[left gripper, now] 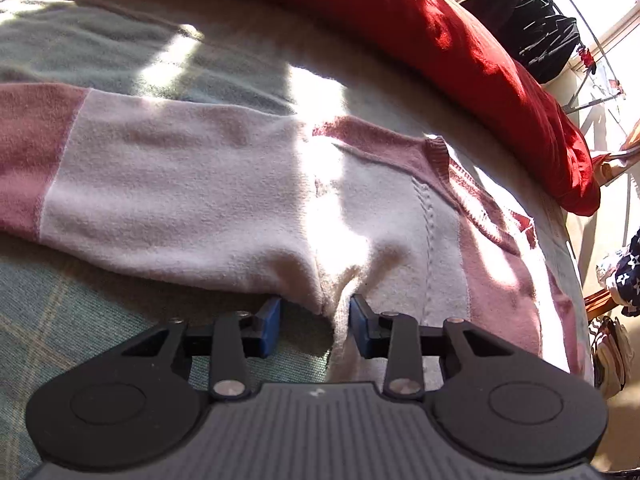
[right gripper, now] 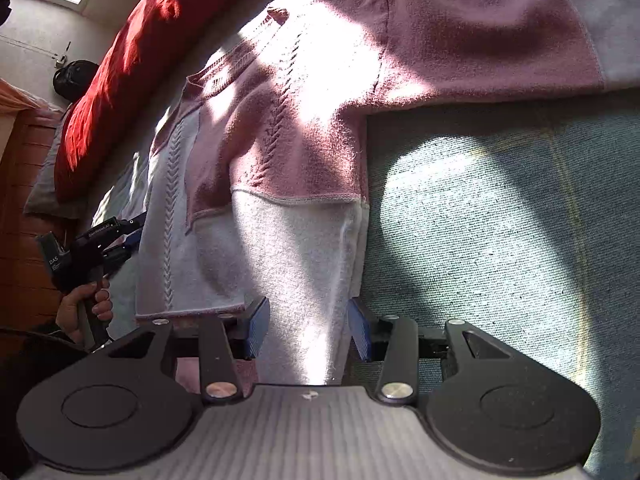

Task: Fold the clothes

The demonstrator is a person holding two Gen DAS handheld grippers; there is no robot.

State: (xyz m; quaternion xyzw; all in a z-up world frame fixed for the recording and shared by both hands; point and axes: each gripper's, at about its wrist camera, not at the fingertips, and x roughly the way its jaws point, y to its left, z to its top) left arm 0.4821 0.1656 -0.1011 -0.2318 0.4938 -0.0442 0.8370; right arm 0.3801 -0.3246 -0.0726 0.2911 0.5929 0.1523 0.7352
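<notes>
We had the pink-and-white sweater (left gripper: 248, 184) lying flat on the green blanket (left gripper: 80, 320), sleeves spread wide, probably so that it could be folded. Our left gripper (left gripper: 314, 326) straddled the underarm edge and our right gripper (right gripper: 308, 330) the side hem, both with jaws apart around cloth, nothing pinched. Only the right view showed our hand (right gripper: 82, 308) on the other tool; the left alone showed the neckline's ribbing (left gripper: 440, 156), though glare blurred it
</notes>
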